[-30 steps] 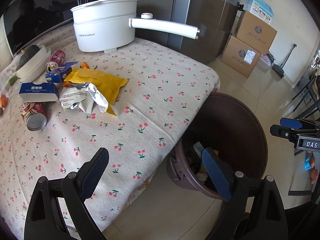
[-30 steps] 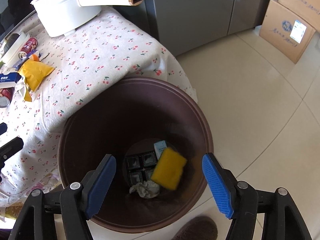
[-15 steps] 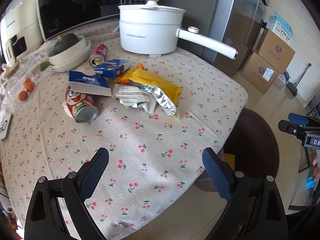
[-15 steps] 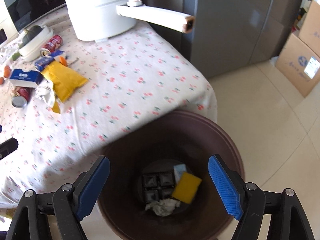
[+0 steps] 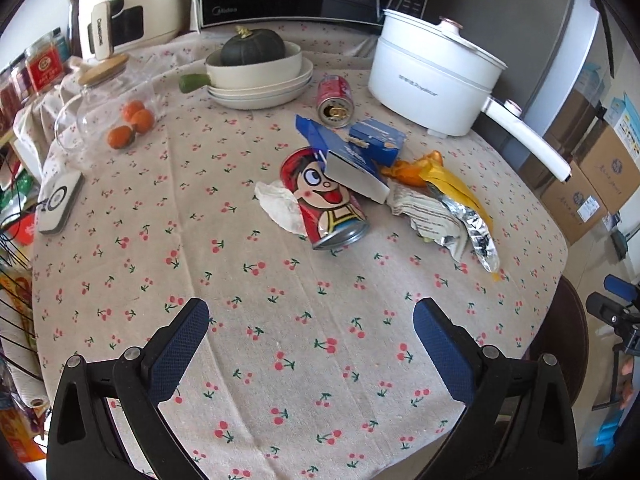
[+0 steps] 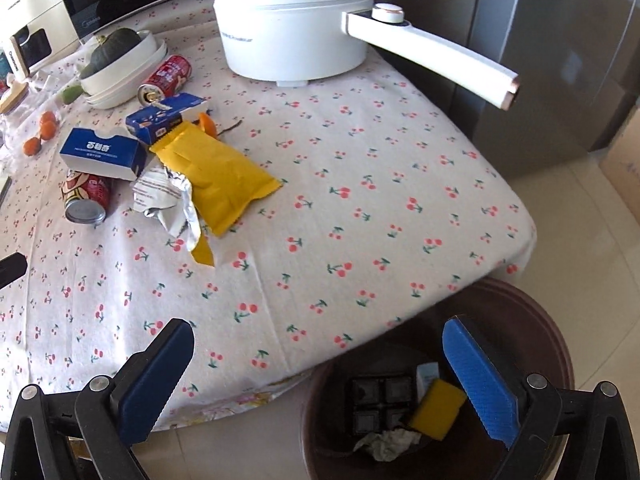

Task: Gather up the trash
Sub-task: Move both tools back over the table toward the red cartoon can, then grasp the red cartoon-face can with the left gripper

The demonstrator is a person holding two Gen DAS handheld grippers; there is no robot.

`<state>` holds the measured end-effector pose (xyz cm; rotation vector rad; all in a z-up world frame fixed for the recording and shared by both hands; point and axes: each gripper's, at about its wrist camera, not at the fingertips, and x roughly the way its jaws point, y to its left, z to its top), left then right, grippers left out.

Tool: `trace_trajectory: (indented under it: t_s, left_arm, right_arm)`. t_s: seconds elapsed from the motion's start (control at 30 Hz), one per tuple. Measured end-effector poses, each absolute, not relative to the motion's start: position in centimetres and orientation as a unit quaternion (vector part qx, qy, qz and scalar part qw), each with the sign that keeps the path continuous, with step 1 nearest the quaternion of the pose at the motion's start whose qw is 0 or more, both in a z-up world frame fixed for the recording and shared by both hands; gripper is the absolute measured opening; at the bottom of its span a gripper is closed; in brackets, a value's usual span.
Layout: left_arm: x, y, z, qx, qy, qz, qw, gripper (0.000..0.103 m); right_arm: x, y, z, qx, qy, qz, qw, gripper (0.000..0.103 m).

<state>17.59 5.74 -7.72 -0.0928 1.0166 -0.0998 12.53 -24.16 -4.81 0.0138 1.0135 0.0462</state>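
- Left gripper (image 5: pixel 311 332): fingers spread wide and holding nothing, hovering above the cherry-print tabletop (image 5: pixel 280 320), aimed toward the litter at its centre.
- Right gripper (image 6: pixel 320 372): fingers spread wide and holding nothing, straddling the tabletop edge, its right finger over the brown trash bin (image 6: pixel 552 344).
- Trash bin: stands on the floor just beside the tabletop corner; inside lie a yellow sponge (image 6: pixel 438 408), a black segmented tray (image 6: pixel 376 400) and a crumpled tissue (image 6: pixel 384 442).
- Litter cluster, mid-tabletop: a cartoon-printed can (image 5: pixel 326 208) lies on its side, its metal end toward the left gripper; a blue carton (image 5: pixel 352 164) rests tilted across the can's top; a second blue carton (image 5: pixel 376 140) sits just behind.
- A white tissue (image 5: pixel 278 204) lies against the can's left side.
- A yellow snack bag (image 6: pixel 216 172) and a torn foil wrapper (image 5: pixel 452 220) lie touching, to the can's right.
- A red soda can (image 5: pixel 335 96) lies on its side near the stacked bowls (image 5: pixel 260 80).
- A white electric pot (image 5: pixel 432 76) stands at the far right of the tabletop, handle projecting past the edge.
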Motion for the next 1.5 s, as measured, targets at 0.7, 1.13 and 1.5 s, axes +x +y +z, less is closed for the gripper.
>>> trace_trajectory:
  t_s: [0.7, 1.13, 1.5]
  left_arm:
    - [25.6, 5.0, -12.8, -0.166, 0.478, -0.015, 0.862, 0.068]
    - [22.7, 6.2, -10.9, -0.129, 0.499, -0.058, 0.855, 0.055]
    - [19.0, 11.1, -9.0, -0.103, 0.508, -0.056, 0.853, 0.055]
  right_arm:
    - [17.2, -21.9, -7.7, -0.035, 0.498, 0.008, 0.867, 0.102]
    - [18.4, -21.6, -7.7, 0.004, 0.512, 0.043, 0.858, 0.102]
    - [24.1, -16.4, -9.7, -0.103, 0.523, 0.149, 0.833, 0.102]
